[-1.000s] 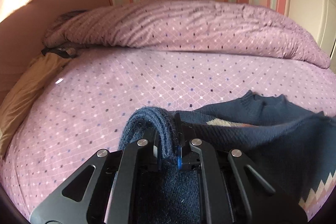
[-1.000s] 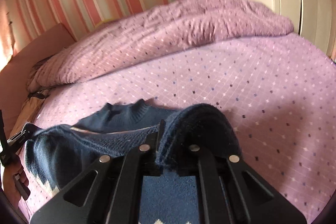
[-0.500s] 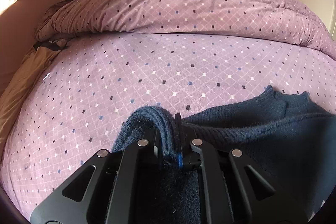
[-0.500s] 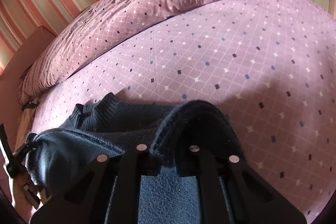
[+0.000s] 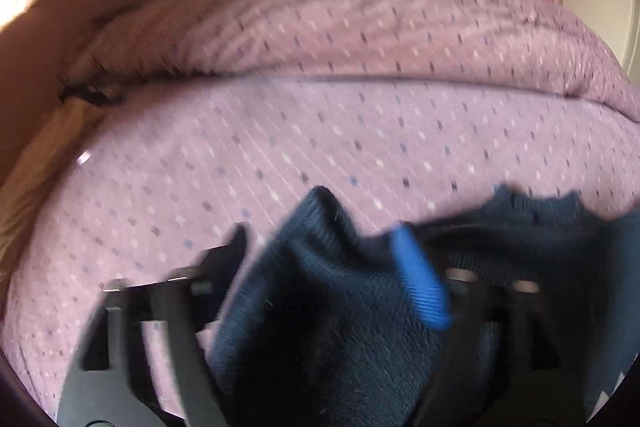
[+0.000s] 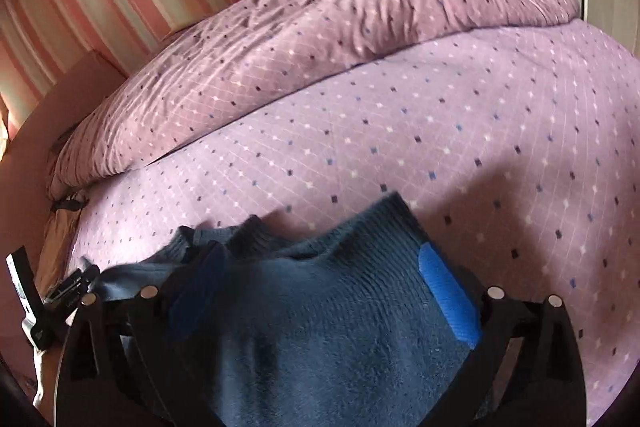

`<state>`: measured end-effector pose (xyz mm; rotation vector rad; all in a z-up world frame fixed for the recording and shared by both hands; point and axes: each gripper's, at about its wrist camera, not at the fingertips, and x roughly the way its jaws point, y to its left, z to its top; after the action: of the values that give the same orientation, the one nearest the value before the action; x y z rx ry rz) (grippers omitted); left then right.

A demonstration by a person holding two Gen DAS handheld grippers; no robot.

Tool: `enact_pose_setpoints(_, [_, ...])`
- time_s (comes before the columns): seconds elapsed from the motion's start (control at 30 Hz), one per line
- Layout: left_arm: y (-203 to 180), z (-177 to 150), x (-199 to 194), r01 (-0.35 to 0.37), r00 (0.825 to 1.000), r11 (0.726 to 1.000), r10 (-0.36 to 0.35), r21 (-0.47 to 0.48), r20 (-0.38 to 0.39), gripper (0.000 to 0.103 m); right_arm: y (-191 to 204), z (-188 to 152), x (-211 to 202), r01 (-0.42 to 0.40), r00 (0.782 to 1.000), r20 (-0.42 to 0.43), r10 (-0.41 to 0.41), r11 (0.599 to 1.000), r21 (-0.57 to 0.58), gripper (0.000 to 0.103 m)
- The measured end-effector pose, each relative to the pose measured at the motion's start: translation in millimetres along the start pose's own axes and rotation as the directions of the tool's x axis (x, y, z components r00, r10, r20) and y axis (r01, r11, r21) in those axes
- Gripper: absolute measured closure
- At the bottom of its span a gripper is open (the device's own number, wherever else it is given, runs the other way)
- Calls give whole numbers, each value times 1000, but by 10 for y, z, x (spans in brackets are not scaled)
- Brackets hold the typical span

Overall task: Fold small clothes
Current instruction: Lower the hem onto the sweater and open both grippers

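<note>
Both pairs of tongs, clamped on the navy sweater [image 6: 320, 327] a moment ago, now stand apart, left gripper [image 5: 324, 267] and right gripper [image 6: 320, 279] straddling loose knit on the bedspread [image 6: 400, 147].

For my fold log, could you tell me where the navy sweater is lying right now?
The navy sweater lies on the purple bedspread at the near edge, between both grippers' spread fingers, in both views.

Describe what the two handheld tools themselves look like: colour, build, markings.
Both are black. The right tool has flat linkage arms with round silver pivot pins and ribbed bright-blue finger pads. The left tool, blurred, shows the same black frame and a blue ribbed pad. No cables or sleeves show.
</note>
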<state>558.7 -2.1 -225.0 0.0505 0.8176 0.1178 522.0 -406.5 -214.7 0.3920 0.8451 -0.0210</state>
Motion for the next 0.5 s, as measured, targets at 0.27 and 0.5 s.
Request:
enact_pose_setpoints(0.27, [-21,-72,-128,68,998,997,-68,29,-1,15,306,-246,39,-21,998,-57,14,991,-130,5])
enact_pose_setpoints(0.5, [-87,-186,306,32,993,998,-26,51,-115,15,411,-367,510,53,987,-145,-73,989,-137,5])
